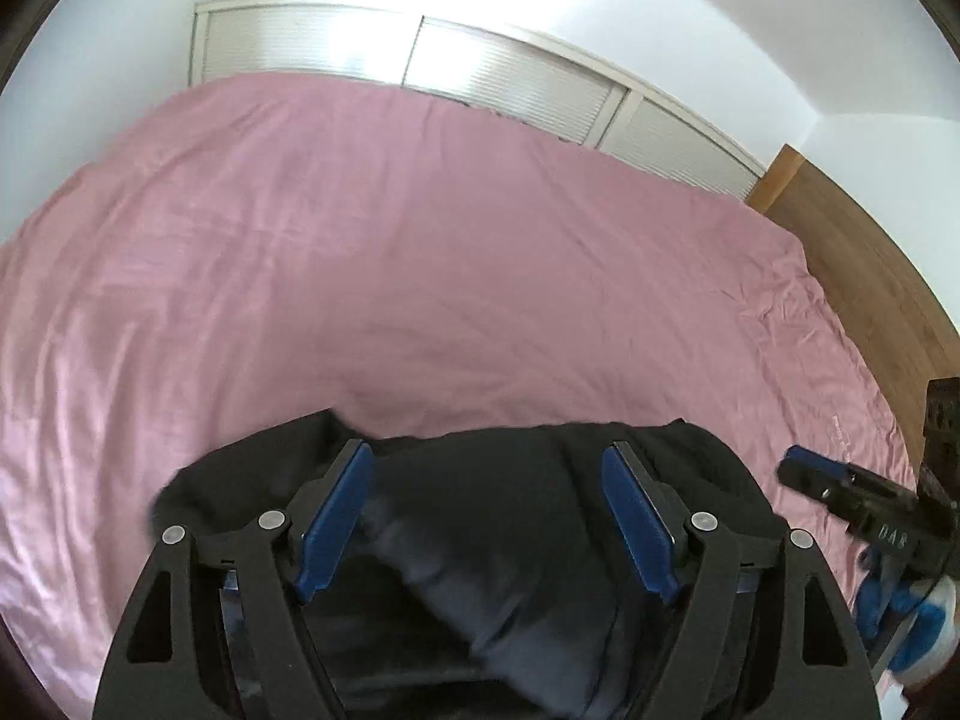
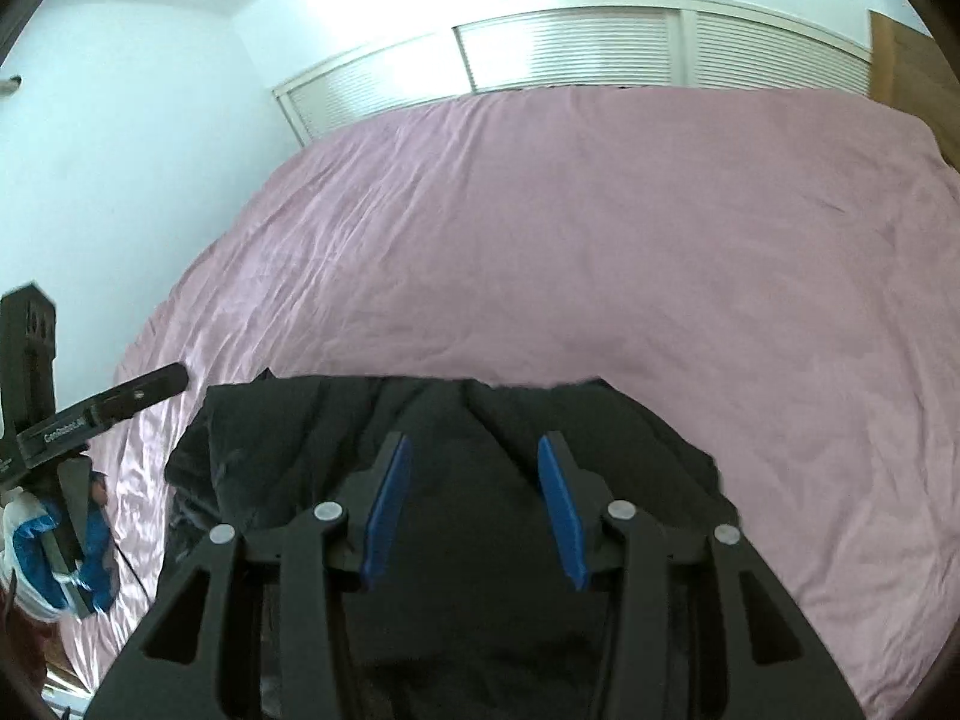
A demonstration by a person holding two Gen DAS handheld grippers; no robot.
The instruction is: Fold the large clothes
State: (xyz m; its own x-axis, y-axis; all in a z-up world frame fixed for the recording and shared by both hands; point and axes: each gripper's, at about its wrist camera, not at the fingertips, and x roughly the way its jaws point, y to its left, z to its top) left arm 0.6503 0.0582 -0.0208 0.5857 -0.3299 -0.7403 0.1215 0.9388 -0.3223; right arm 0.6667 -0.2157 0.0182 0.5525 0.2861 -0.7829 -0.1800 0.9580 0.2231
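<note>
A black garment [image 1: 480, 516] lies bunched on the pink bed cover [image 1: 420, 252] near its front edge. It also shows in the right wrist view [image 2: 468, 516]. My left gripper [image 1: 489, 462] is open above the garment, its blue pads [image 1: 336, 516] spread wide with nothing between them. My right gripper [image 2: 474, 450] is open too, hovering over the same garment, pads [image 2: 561, 510] apart. The right gripper also shows at the right edge of the left wrist view [image 1: 804, 471]; the left gripper shows at the left of the right wrist view [image 2: 162, 381].
The pink cover [image 2: 600, 240] spreads over the whole bed. White louvred closet doors [image 1: 516, 78] run behind it. A wooden panel [image 1: 864, 264] stands at the right. A gloved hand in blue and white [image 2: 54, 558] holds the left gripper.
</note>
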